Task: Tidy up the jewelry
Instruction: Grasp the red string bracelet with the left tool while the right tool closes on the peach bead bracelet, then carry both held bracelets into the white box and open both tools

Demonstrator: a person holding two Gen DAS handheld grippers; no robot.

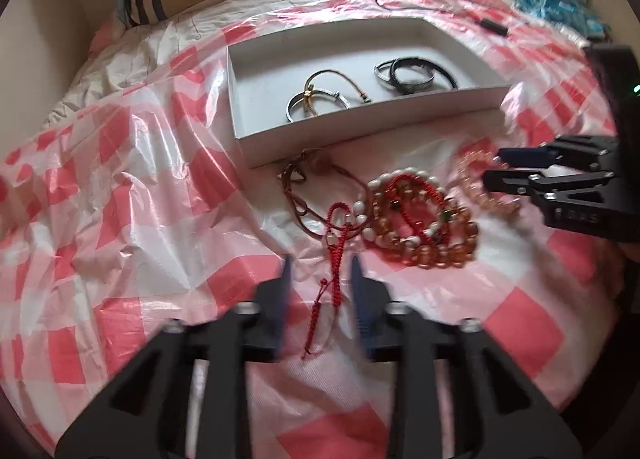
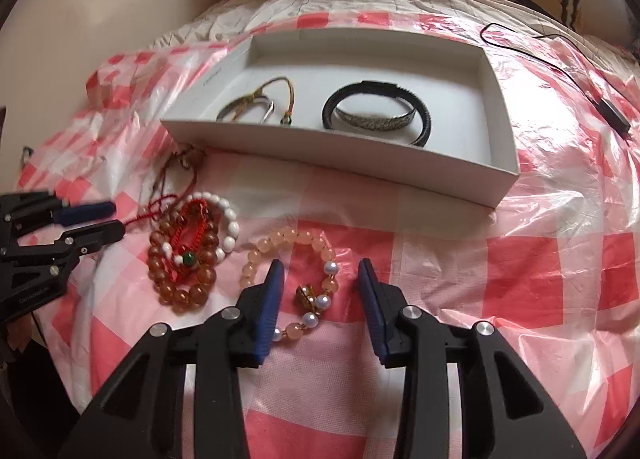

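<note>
Nearest the lens in the left wrist view, the left gripper [image 1: 320,271] stands partly open, its blue pads either side of a red braided cord bracelet [image 1: 334,259] without pressing it; nothing is held. That cord runs from 6 o'clock up toward 12, its long axis pointing into the tangled pile of amber bead bracelets [image 1: 424,219], where a pearl strand and more red cord are wound together.

In the right wrist view the right gripper [image 2: 320,275] is likewise half open and empty, straddling the near side of a peach bead bracelet [image 2: 292,255], which lies flat as a loop with its gold charm and pearls toward 6 o'clock.

The white cardboard box [image 2: 340,155] sits at 12 o'clock from both grippers, already holding a black leather band [image 2: 376,99] and thin metal bangles [image 2: 248,107].

Risks, as I judge them: pulling the red cord would likely drag the whole knotted pile, since it is threaded through the beads. The slick checked plastic sheet [image 2: 540,279] may let round beads roll from a closing pinch, or get caught in the pads itself. The two grippers work close together at the pile and could collide.
</note>
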